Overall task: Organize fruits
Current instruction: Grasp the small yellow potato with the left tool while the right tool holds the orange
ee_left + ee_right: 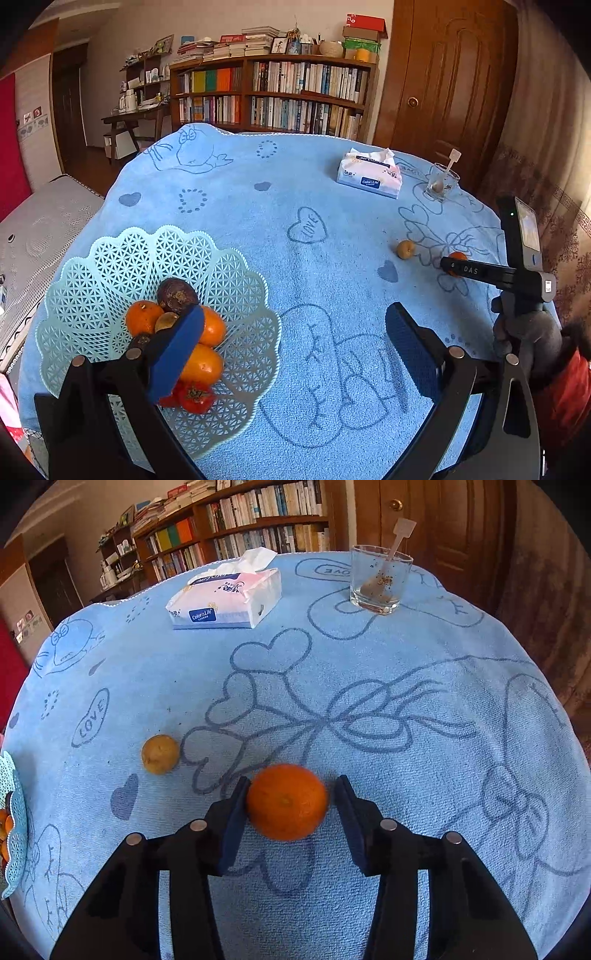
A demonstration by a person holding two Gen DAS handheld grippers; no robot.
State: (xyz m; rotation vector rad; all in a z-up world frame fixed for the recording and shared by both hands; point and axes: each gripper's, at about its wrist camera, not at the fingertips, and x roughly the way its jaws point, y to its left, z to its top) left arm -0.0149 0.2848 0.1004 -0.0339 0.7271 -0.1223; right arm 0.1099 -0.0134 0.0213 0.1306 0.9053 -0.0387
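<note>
Basket (92,280) holds most fruit already: oranges, dark passion fruit, red persimmons. Two left out, well right of basket: orange (286,801) and small yellow fruit (160,754). Right gripper (290,794) half-closed around orange, not yet clamped. Left gripper (295,332) wide, empty, beside basket

Both views evenly lit, soft daylight, cool cast on the blue tablecloth (406,657). No harsh glare; small highlights on the glass (380,579) far right. Shadows faint and diffuse, a soft one under the orange (286,801). The orange has slightly smeared edges; the rest is sharp. Heavy fisheye bend, dark vignette in the corners. Bookshelf (273,96) curves at the far edge. Left doorway area dim.
</note>
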